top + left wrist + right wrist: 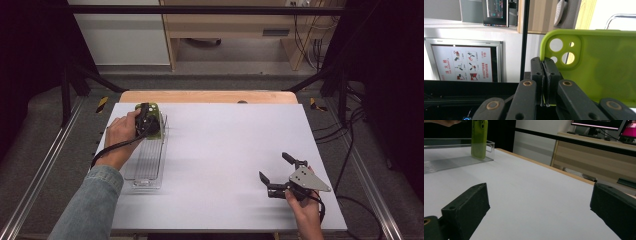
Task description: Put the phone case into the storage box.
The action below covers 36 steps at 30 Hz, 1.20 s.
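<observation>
A lime-green phone case (599,65) with round camera holes hangs from my left gripper (544,67), whose jaws are shut on its edge. In the high view that left gripper (146,122) holds the green case (153,125) upright over the far end of a clear plastic tray (145,165). The right gripper view shows the case (479,140) standing on end inside the tray (454,161), its lower end at the tray's floor. My right gripper (276,167) rests low at the table's near right, jaws spread wide with nothing between them (536,212).
A white sheet (220,150) covers the table, with a strip of wood (210,96) along the far edge. Black frame rails and cables flank both sides. A wooden cabinet (240,30) stands beyond the table.
</observation>
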Available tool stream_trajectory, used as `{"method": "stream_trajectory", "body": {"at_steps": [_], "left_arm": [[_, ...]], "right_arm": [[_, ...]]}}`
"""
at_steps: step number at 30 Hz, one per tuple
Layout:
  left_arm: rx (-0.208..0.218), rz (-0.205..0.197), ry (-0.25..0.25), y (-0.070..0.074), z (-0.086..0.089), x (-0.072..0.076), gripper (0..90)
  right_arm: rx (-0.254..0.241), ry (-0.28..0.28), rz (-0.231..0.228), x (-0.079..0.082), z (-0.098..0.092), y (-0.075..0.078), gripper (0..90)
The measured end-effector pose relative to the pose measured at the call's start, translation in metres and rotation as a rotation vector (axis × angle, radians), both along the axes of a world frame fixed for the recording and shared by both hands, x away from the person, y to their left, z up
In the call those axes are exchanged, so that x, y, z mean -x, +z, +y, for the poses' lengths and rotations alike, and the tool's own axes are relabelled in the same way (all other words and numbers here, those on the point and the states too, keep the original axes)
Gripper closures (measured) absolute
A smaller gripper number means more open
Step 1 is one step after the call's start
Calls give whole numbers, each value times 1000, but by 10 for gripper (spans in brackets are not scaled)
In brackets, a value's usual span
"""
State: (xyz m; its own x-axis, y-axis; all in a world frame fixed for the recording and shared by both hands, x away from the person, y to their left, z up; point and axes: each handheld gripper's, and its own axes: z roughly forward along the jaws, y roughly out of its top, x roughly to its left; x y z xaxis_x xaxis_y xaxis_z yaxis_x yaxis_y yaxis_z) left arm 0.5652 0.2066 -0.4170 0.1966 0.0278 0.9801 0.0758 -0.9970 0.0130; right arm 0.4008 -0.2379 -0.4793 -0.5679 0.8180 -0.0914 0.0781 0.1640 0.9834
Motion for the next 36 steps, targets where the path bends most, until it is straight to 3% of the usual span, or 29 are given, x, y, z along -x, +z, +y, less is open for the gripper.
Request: {"method": "stream_trajectory", "body": {"at_steps": [9, 13, 16, 19, 30, 36], "left_arm": [[3, 6, -17, 0, -4, 2, 852], [37, 1, -27, 3, -6, 4, 691], [39, 0, -31, 4, -7, 6, 608], [84, 4, -18, 7, -7, 9, 531], [136, 24, -18, 8, -10, 16, 442], [173, 43, 9, 10, -9, 16, 395]], "right_arm": [[3, 1, -1, 0, 0, 0, 24], [3, 3, 2, 0, 0, 0, 24], [-2, 4, 3, 0, 0, 0, 24], [-5, 5, 1, 0, 0, 0, 24], [-6, 5, -1, 0, 0, 0, 24], [-7, 4, 1, 1, 1, 0, 24]]}}
